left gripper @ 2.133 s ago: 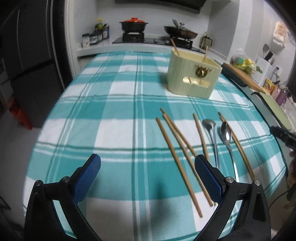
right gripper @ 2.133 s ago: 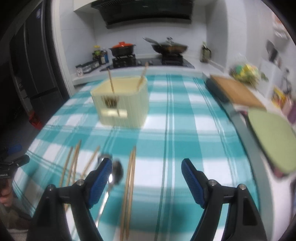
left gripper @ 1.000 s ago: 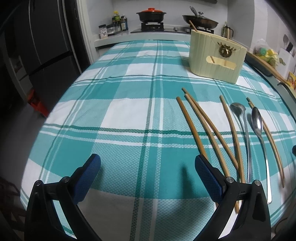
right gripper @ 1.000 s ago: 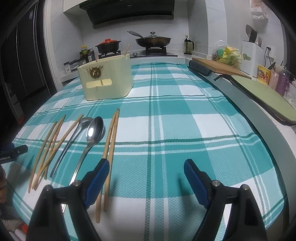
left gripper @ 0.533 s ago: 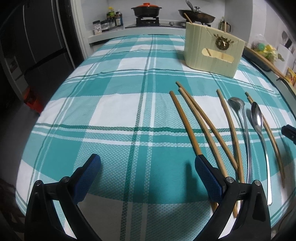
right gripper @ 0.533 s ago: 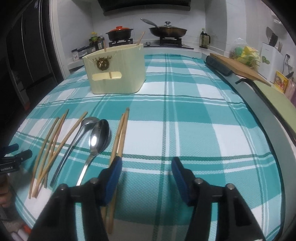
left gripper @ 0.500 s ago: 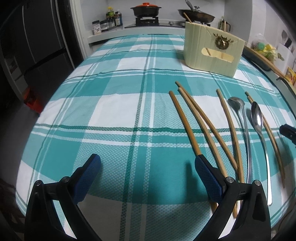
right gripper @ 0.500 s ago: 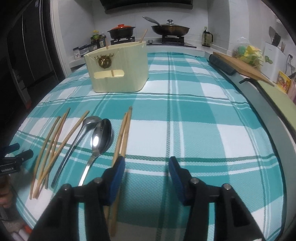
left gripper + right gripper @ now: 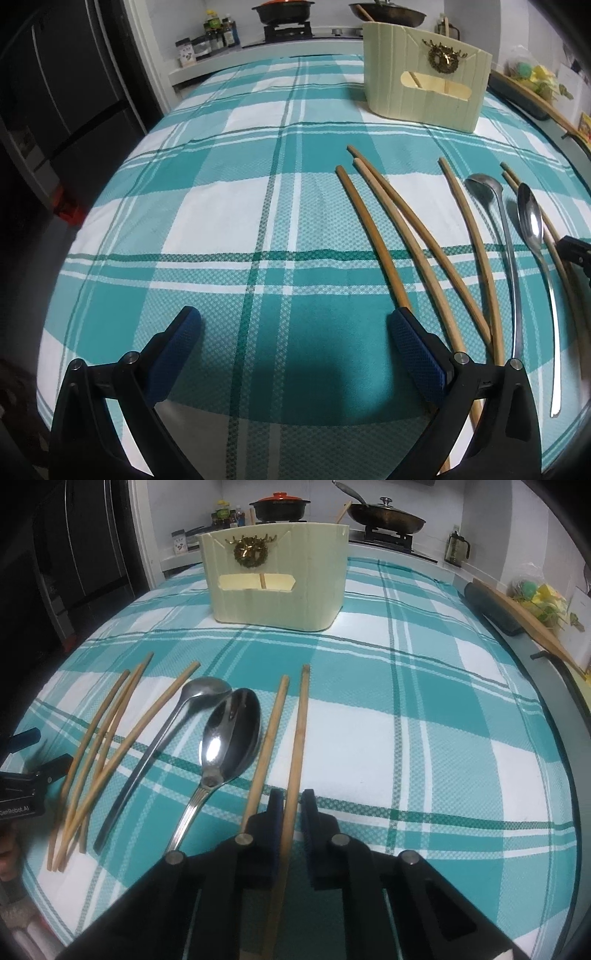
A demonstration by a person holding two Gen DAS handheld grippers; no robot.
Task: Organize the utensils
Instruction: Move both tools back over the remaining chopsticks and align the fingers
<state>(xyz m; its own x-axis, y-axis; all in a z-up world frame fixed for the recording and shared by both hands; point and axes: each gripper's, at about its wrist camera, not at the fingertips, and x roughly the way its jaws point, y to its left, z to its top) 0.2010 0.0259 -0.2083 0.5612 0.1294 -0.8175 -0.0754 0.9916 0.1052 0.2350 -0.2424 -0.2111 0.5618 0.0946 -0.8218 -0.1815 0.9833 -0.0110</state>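
Several wooden chopsticks and two metal spoons lie on the teal plaid tablecloth (image 9: 424, 738). My right gripper (image 9: 291, 801) is shut on the rightmost chopstick (image 9: 300, 734), gripping it near its lower end; its neighbour chopstick (image 9: 269, 738) lies just left of the pads. Left of that lie a wide spoon (image 9: 231, 734) and a slimmer spoon (image 9: 168, 738). The cream utensil holder (image 9: 277, 579) stands behind them, with chopsticks standing in it. My left gripper (image 9: 295, 332) hangs open low over the cloth, and its right pad (image 9: 417, 354) covers the near end of the leftmost chopstick (image 9: 369, 236).
A stove at the back carries a red-lidded pot (image 9: 279, 504) and a wok (image 9: 384, 517). A wooden cutting board (image 9: 524, 616) lies on the counter to the right. A dark fridge (image 9: 55, 92) stands left of the table. The table's near edge (image 9: 258, 458) is close below.
My right gripper's jaws went from wide apart to shut around the rightmost chopstick, and the gripper shifted left toward the utensils. The left gripper stayed open and nearly still.
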